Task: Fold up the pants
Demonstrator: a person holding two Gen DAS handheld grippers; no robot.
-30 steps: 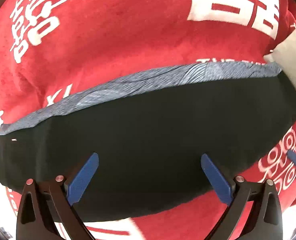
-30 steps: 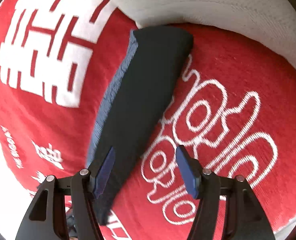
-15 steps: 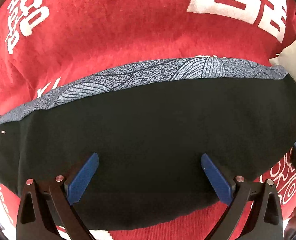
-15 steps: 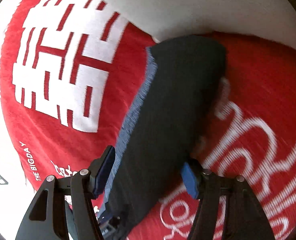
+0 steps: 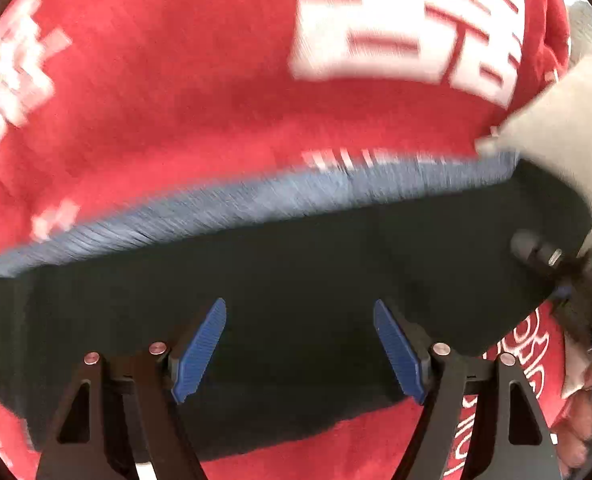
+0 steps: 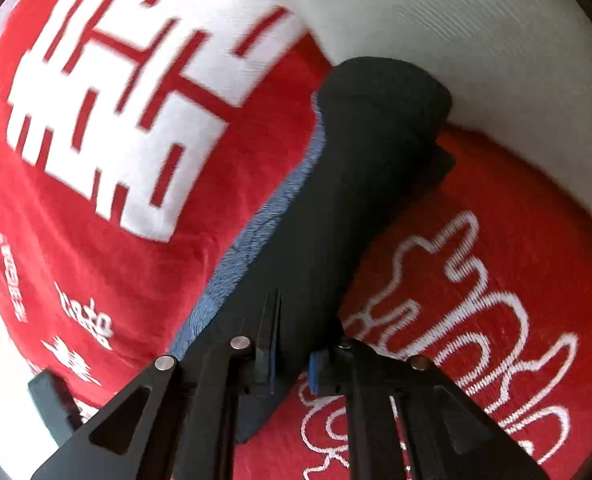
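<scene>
The plush red blanket with white characters (image 5: 199, 92) carried your folded black pants with a blue patterned band (image 5: 316, 264). Your right gripper (image 6: 291, 364) had just clamped their near end; your left gripper (image 5: 300, 344) was closing, ungripped, over the middle. Next, probably lift together for another fold.

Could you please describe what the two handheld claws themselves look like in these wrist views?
The left claw has two matte black fingers with triangular cut-outs and small round silver pivot pins; each carries a ribbed, bright blue rubber pad on its inner face. The right claw is built the same way, with black linkage arms and silver pins, and only slivers of its blue pads show. No cables or sleeves are visible.
</scene>
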